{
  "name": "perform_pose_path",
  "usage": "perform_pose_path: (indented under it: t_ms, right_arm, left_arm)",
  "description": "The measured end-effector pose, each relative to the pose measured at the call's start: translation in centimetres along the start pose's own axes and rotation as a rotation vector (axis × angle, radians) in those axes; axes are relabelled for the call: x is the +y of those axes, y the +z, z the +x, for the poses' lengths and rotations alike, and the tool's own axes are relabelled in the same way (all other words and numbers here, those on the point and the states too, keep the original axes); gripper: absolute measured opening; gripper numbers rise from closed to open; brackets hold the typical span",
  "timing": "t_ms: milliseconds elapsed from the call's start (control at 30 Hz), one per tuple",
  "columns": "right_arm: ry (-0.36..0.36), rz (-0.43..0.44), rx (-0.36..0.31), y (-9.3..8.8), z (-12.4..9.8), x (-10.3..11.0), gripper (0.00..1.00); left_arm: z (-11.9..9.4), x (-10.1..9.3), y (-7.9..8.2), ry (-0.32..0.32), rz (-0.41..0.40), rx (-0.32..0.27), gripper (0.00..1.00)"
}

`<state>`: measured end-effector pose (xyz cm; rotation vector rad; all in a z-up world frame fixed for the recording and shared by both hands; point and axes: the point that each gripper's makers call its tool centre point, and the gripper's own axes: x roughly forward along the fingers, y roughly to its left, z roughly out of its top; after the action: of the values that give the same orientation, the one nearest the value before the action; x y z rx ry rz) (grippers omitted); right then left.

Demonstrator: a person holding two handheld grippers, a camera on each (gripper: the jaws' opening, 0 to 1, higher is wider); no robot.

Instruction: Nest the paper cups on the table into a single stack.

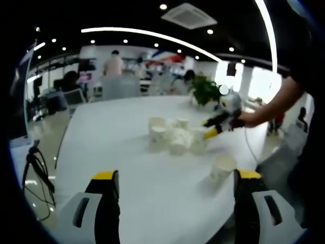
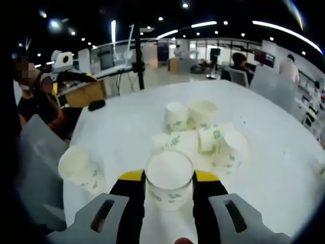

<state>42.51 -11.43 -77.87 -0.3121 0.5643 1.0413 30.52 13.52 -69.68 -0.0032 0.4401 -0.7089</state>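
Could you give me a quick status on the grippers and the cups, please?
Left gripper open over bare table. Right gripper shut on one paper cup. Remaining cups clustered, unstacked; lone cup aside. Nothing blocking.

I am working in an open office under a dark ceiling where curved light strips (image 1: 152, 34) and small spotlights are glowing. Beyond my white table (image 1: 117, 152), people (image 1: 112, 65) are sitting and standing among desks. A green plant (image 1: 204, 90) is standing at the far edge, and a tripod (image 1: 38, 168) is waiting on the floor.
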Motion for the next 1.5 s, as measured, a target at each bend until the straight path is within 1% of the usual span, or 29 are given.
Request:
perform_pose_path:
  t_ms: [200,300,633,1067,1167,1500]
  right_arm:
    - [-0.005,-0.004,-0.01,0.2,-0.8,0.0,0.33]
    - [-0.004,-0.013,-0.021,0.7,-1.3,0.3,0.33]
    - [-0.002,-0.015,-0.044,1.6,-2.5,0.7,0.33]
    - [-0.003,-0.05,-0.098,4.5,-3.8,1.7,0.33]
    - [0.008,-0.05,-0.115,5.5,-4.1,2.2,0.32]
    - [0.042,-0.073,-0.151,7.7,-4.7,3.8,0.32]
  left_arm:
    - [0.6,-0.3,0.7,-0.009,0.008,-0.01,0.93]
    - [0.8,-0.4,1.0,-0.011,0.011,-0.014,0.93]
    - [0.9,-0.9,1.4,-0.024,0.025,-0.017,0.93]
    - [0.8,-1.3,1.8,-0.034,0.033,-0.026,0.93]
    - [0.9,-1.4,1.7,-0.04,0.033,-0.025,0.93]
    - [1.0,-1.5,1.7,-0.046,0.037,-0.031,0.93]
